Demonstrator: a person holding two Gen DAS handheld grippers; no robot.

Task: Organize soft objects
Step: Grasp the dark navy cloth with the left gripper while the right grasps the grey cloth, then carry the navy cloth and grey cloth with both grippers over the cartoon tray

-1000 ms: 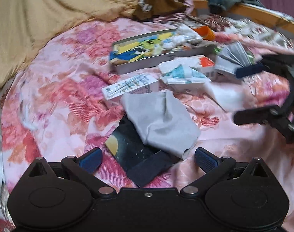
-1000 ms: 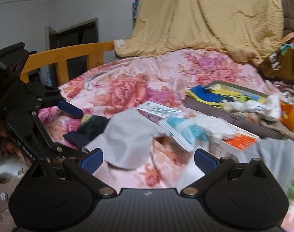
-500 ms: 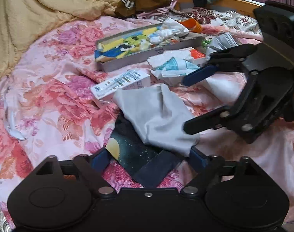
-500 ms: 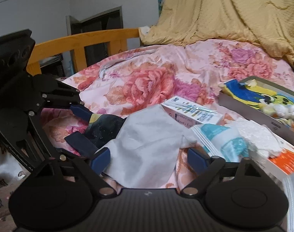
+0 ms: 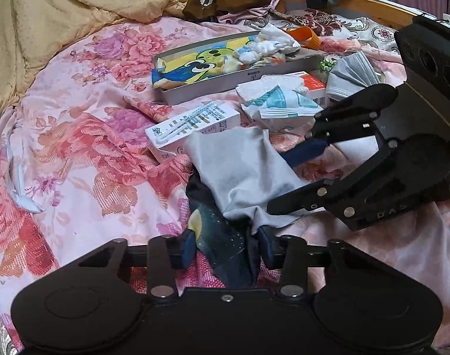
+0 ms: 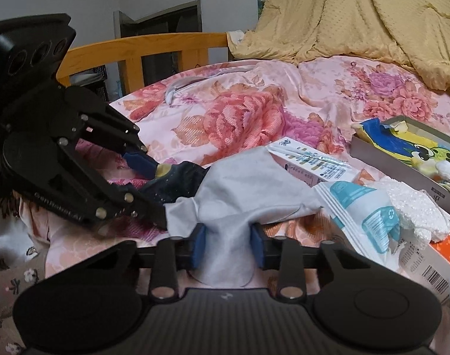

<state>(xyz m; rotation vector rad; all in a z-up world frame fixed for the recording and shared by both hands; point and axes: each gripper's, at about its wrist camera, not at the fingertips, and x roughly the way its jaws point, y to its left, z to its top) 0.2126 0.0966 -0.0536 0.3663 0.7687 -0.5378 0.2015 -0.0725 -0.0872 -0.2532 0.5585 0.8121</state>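
Nearest, my left tool [image 5: 226, 247] has just been closing and now clamps the dark star-print cloth [image 5: 222, 236], whose long axis runs away from me under the grey cloth [image 5: 239, 171]. My right tool [image 6: 226, 244] has likewise just closed, and its blue pads [image 6: 199, 244] pinch the near edge of that one grey cloth. The two cloths overlap on the bed [image 5: 77, 153], grey on top; each tool sits directly at its own cloth, so I judge the coming move to be pulling them apart. Beyond lie one white carton [image 5: 192, 130], one teal-and-white packet [image 5: 281, 103], one grey tray [image 5: 236, 81] holding a cartoon-print cloth, and farthest, one yellow blanket [image 5: 62, 14].
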